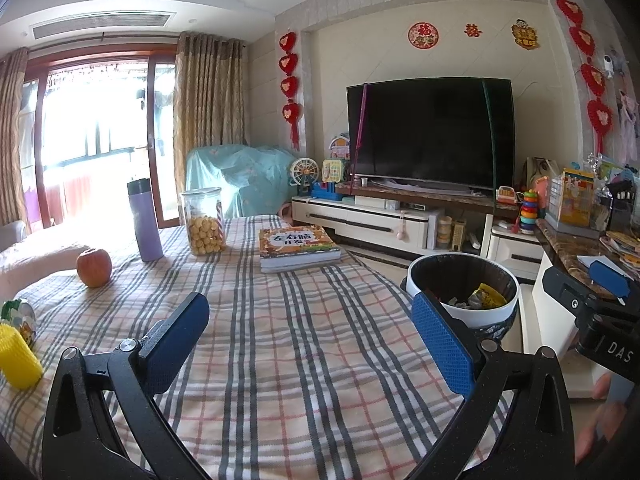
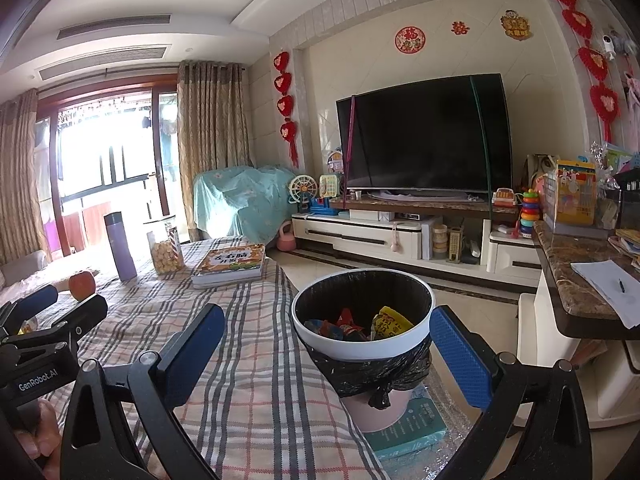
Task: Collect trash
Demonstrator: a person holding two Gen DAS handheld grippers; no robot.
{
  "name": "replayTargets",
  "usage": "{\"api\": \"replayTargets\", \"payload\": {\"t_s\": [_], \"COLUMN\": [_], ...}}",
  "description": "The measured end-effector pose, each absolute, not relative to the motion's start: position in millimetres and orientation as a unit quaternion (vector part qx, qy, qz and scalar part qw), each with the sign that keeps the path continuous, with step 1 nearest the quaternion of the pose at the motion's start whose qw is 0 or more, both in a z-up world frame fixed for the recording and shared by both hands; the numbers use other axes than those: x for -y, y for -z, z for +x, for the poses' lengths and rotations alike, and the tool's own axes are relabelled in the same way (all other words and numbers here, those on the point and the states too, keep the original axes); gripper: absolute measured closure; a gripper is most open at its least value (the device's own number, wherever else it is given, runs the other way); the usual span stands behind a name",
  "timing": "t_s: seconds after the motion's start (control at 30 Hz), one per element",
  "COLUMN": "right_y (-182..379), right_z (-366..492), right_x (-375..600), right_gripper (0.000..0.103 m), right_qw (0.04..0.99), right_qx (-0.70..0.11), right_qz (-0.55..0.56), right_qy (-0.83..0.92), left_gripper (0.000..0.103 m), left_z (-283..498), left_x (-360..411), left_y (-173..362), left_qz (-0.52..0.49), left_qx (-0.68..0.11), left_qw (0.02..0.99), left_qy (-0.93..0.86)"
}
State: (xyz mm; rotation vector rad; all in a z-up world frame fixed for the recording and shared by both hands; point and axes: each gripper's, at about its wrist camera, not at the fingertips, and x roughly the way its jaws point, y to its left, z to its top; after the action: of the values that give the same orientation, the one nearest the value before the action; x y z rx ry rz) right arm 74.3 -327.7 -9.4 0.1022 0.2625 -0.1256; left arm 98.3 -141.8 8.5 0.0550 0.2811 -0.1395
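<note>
A white trash bin (image 2: 362,344) with a black liner stands on the floor beside the table, holding several wrappers (image 2: 390,322); it also shows in the left wrist view (image 1: 462,312). My left gripper (image 1: 310,332) is open and empty above the plaid tablecloth (image 1: 280,360). My right gripper (image 2: 328,340) is open and empty, in front of the bin at the table's right edge. A yellow ridged object (image 1: 18,356) and a printed packet (image 1: 18,316) lie at the table's left edge.
On the table stand an apple (image 1: 94,267), a purple flask (image 1: 145,220), a snack jar (image 1: 203,222) and stacked books (image 1: 298,248). A TV (image 1: 430,134) on its cabinet is behind. A marble counter (image 2: 576,288) is at right.
</note>
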Motion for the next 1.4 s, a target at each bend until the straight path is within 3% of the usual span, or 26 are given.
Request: {"api": "replayTargets", "payload": {"t_s": [1.4], "right_y": [6.7], "right_z": [75.9], "right_x": [326.8], "right_gripper": [0.000], "right_qw": [0.989], "right_qx": [-0.130], "right_qz": [0.052], "right_qy": [0.056], "left_gripper": [0.000], "left_z": [102.5], "left_x": [143.2], "left_y": [-3.0], "left_qz": [0.031], "left_qx": [-0.145], "left_qw": [0.986], "left_qy": [0.079]}}
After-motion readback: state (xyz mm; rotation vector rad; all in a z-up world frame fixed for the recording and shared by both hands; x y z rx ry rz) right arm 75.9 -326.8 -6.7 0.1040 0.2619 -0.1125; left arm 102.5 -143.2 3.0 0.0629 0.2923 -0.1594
